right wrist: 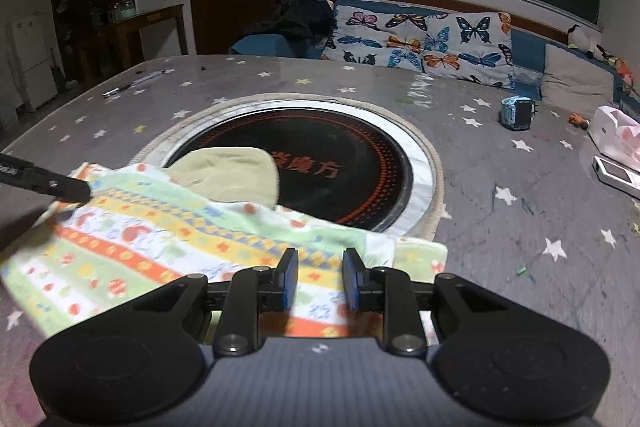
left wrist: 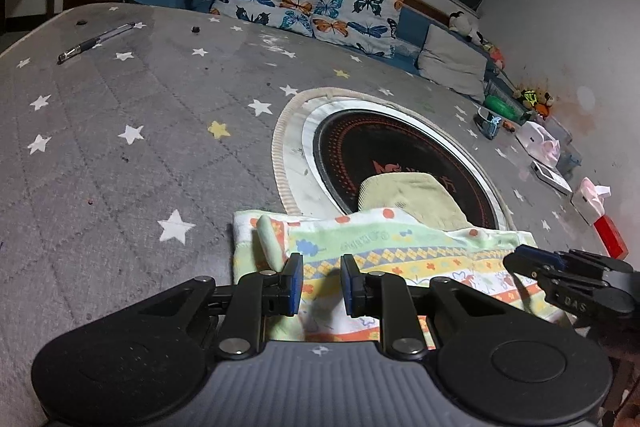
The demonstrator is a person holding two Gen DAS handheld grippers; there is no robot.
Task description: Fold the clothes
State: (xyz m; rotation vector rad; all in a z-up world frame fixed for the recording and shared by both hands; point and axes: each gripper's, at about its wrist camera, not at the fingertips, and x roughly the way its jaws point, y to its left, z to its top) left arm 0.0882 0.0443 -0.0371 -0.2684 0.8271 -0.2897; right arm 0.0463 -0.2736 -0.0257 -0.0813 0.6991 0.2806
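Currently the striped garment [left wrist: 400,251] lies flat on the table [left wrist: 120,155], its near edge toward both grippers and its far part overlapping the round black cooktop [left wrist: 400,151] set into the tabletop. A plain green piece [left wrist: 412,199] sticks out from under its far side, onto the black disc.

Key relation: the long axis runs left-right, across both grippers' pointing direction. Each one sits over its own end of the near edge, left gripper [left wrist: 320,283] near the left end, where a small rolled flap stands up just beside its left finger. Right gripper [right wrist: 318,281] is near the right corner, well clear of the left one's tip [right wrist: 48,183] across the cloth.

Both grippers: jaws slightly parted, a narrow gap with pads not meeting. Cloth shows through each gap, but I can't tell if either one pinches it or just hovers above.

My read: next fold goes away from the person, along the short axis, both ends lifted together.
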